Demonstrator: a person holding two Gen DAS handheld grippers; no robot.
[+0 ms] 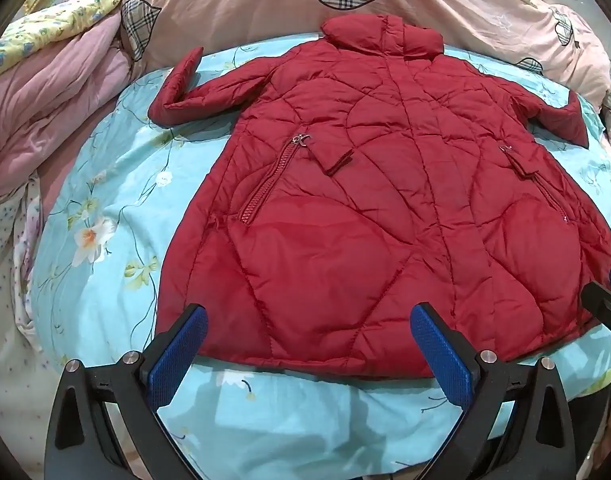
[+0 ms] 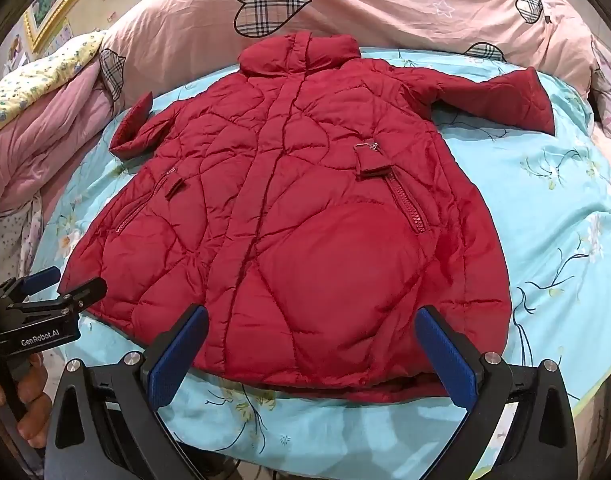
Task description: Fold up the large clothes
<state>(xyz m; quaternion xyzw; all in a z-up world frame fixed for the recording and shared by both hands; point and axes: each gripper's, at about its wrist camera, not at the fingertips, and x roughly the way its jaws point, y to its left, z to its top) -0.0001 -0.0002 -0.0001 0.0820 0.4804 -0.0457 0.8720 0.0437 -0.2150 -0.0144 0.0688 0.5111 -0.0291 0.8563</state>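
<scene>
A: Left wrist view first: your left gripper (image 1: 309, 344) has its jaws spread wide with nothing between the blue pads (image 1: 177, 356). Past the left-hand finger you have only the blue floral bedsheet (image 1: 105, 208), and further off that way a heap of pink bedding (image 1: 45, 92).

B: And the coat?

A: The red quilted coat (image 1: 365, 184) lies flat on the bed, front side up, straight ahead of your jaws. Its hem (image 1: 325, 364) runs across the gap between the two fingers, just beyond the tips. The collar (image 1: 381, 36) is at the far end, against the pink heart-print duvet (image 1: 245, 4). One sleeve reaches out to the left with its cuff (image 1: 177, 84) turned up; the other goes off to the right.

B: What about my other hand?

A: Right wrist view: your right gripper (image 2: 311, 346) is also wide apart and empty. The coat's hem (image 2: 305, 384) sits between the finger tips here too, with the right-hand finger beside the coat's lower right corner. Far left of these jaws you can see your left gripper (image 2: 61, 284) at the coat's lower left corner, and your left hand (image 2: 25, 396) on its handle. To the right of the jaws, the sheet is bare except for the open sleeve (image 2: 505, 100) far ahead.
</scene>
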